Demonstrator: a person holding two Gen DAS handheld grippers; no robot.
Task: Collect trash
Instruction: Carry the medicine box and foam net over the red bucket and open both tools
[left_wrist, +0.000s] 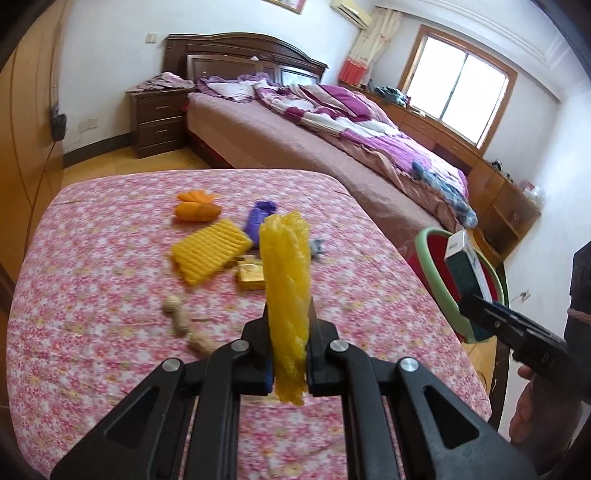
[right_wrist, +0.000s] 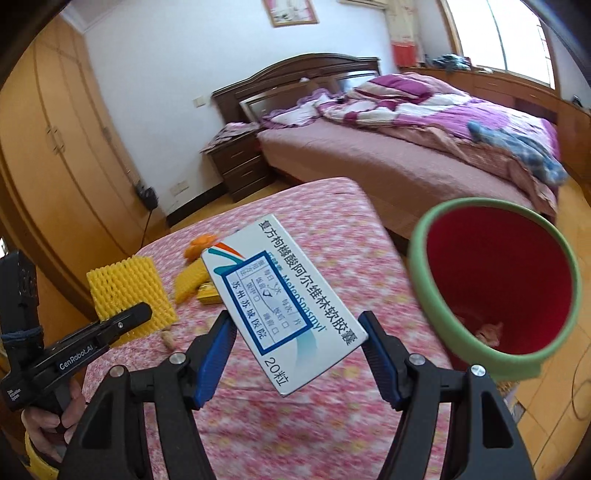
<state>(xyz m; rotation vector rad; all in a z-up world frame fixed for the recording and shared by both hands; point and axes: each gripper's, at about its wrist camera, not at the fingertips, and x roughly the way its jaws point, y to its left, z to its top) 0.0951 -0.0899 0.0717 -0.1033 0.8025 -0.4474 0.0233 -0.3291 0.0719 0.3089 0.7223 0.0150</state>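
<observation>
A: left gripper?
B: pinching a yellow foam fruit net, net stands upright between the jaws, lifted over the near part of the table; in the right wrist view the same net shows flat-on at the left, clamped by the left gripper

A: right gripper?
B: jaws set wide, a white medicine box tilted diagonally between them; left pad meets the box edge, contact on the right pad can't be told; in the left wrist view the box sits held at the end of the right gripper, over the bin rim

A: bin?
B: red trash bin with green rim, off the table's right edge, mouth tipped toward the cameras; something small and pale at its bottom, can't identify

A: what's left on the table?
B: pink floral tablecloth; second yellow foam net lying flat mid-table; orange peel toward the far edge; purple wrapper just right of it; gold wrapper beside the flat net; peanut shells near the left gripper; small grey scrap partly hidden behind the held net

A: background?
B: bed with purple quilt, nightstand, window
</observation>
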